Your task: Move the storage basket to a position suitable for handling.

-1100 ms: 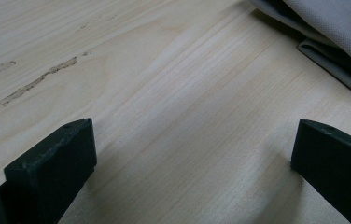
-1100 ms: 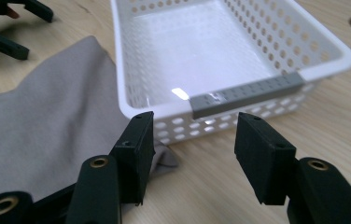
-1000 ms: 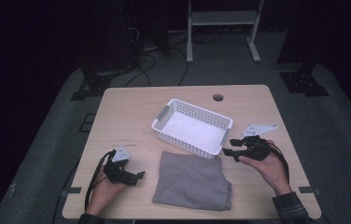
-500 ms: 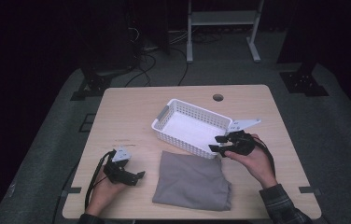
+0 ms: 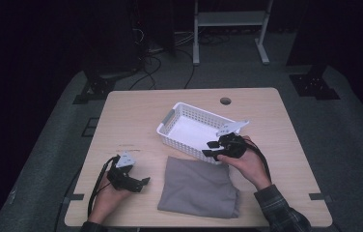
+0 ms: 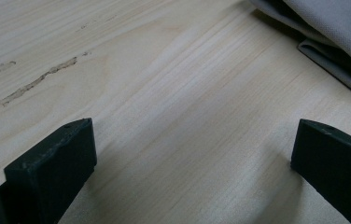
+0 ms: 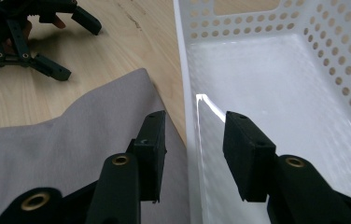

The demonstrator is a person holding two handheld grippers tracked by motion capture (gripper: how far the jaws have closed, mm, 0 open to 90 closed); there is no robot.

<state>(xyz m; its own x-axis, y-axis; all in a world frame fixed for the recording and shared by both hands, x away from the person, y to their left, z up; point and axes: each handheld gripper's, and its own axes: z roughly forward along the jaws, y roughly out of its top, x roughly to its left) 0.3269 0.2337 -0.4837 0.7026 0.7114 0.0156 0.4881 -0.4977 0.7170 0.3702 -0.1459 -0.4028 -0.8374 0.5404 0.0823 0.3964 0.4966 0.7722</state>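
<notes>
The right gripper [image 5: 211, 148] straddles the near wall of the white basket [image 5: 170, 118] at mid-table, one jaw inside and one outside, pads not yet touching it; the jaws have just been closing. A second ago it hung right of the basket. The left gripper [image 5: 143, 182], jaws spread, rests beside the grey cloth [image 5: 196, 191].

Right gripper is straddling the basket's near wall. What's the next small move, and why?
Probably finish closing the right gripper on the white basket. Its jaws have just been closing, one outside over the grey cloth, one inside, with gaps on both sides of the wall. The left gripper rests open on the table.
</notes>
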